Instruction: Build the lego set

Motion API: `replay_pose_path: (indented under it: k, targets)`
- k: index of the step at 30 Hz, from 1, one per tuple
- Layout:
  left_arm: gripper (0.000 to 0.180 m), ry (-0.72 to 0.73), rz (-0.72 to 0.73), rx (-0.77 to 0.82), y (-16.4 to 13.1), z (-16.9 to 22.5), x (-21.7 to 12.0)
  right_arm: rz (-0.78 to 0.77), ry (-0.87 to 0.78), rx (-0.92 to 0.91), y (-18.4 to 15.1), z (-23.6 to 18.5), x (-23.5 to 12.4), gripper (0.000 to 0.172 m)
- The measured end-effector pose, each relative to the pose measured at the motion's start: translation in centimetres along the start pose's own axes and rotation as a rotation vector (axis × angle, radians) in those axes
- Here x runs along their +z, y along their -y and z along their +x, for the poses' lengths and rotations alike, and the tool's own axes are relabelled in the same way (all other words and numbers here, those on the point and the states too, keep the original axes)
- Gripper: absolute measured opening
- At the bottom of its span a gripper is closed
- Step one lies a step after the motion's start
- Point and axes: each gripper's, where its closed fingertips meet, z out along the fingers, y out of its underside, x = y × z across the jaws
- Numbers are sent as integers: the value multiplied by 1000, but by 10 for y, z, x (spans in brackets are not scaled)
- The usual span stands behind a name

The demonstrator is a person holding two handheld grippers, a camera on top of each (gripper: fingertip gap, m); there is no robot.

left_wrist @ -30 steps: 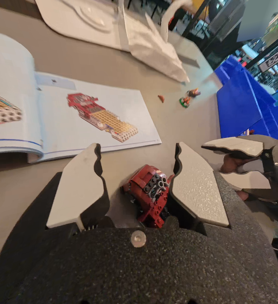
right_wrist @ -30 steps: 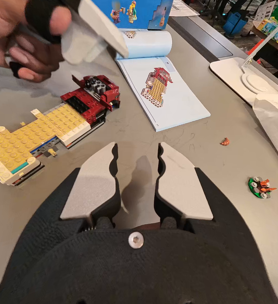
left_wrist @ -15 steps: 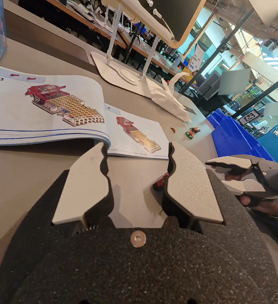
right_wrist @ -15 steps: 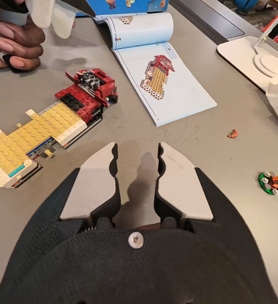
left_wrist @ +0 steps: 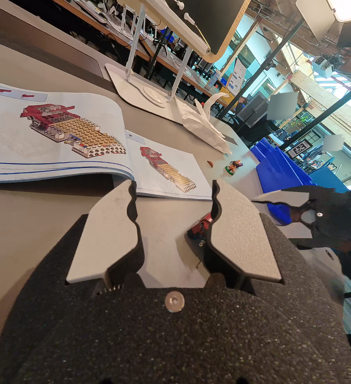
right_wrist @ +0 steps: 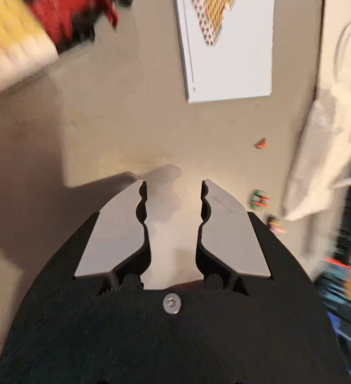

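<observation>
My left gripper [left_wrist: 173, 182] is open with nothing between its pads, low over the grey table [left_wrist: 35, 218]. The red end of a brick model [left_wrist: 201, 225] peeks out behind its right finger [left_wrist: 239, 228]; the pads do not press on it. My right gripper [right_wrist: 173, 182] is open and empty over bare table, in a motion-blurred view. The red and yellow brick model [right_wrist: 66, 20] lies to its far left. The right gripper's fingers [left_wrist: 284, 197] also show in the left wrist view, at the right.
An open instruction booklet [left_wrist: 56, 135] [right_wrist: 232, 62] lies ahead. A small brown piece [right_wrist: 261, 143] and a green round piece [right_wrist: 257, 200] lie right of my right gripper. A white paper bag [right_wrist: 326, 155], a white lamp base [left_wrist: 141, 91] and blue bins [left_wrist: 278, 172] are beyond.
My left gripper narrowed a little and drew back and tilted up from the red model, which is now mostly hidden. My right gripper swung right towards the small pieces, blurring its view.
</observation>
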Motion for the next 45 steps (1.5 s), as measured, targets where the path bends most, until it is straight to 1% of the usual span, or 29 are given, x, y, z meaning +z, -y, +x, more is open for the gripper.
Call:
replay_pose_path:
  k: [2,4,6,7,9,11,15,20,25,31,34,37,45]
  targets:
    - [70,2,2,2,0,0,-1,-190,-110,-235,-8,15,-24,52]
    - [70,5,5,7,0,1,-1,-407,-152,-487,-18,24,-55,55]
    - [70,3,3,4,0,1,-1,-563,-188,-708,-18,33,-85,58]
    - [70,1,2,1,0,1,-1,-603,-186,-776,-15,33,-96,58]
    - [70,-8,3,-6,-1,2,-3,-673,-159,-850,-13,30,-111,58]
    - [70,-16,7,-12,-1,3,-4,-729,-217,-918,-9,32,-124,58]
    - [70,-34,8,-35,0,3,-5,-742,-192,-971,-4,17,-138,57]
    - [70,-44,2,-54,0,2,-4,-780,-189,-1010,-2,11,-149,58]
    - [70,-46,3,-52,0,2,-5,-778,-163,-1014,-7,0,-146,57]
    - [70,-44,11,-51,1,2,-6,-730,-169,-1026,14,-6,-143,57]
    - [70,-45,13,-55,1,2,-6,-709,-130,-1012,9,-11,-144,57]
    - [70,-47,9,-57,1,2,-5,-737,-141,-1015,0,-8,-142,58]
    - [69,-49,8,-51,0,3,-5,-701,-124,-1023,10,-12,-133,58]
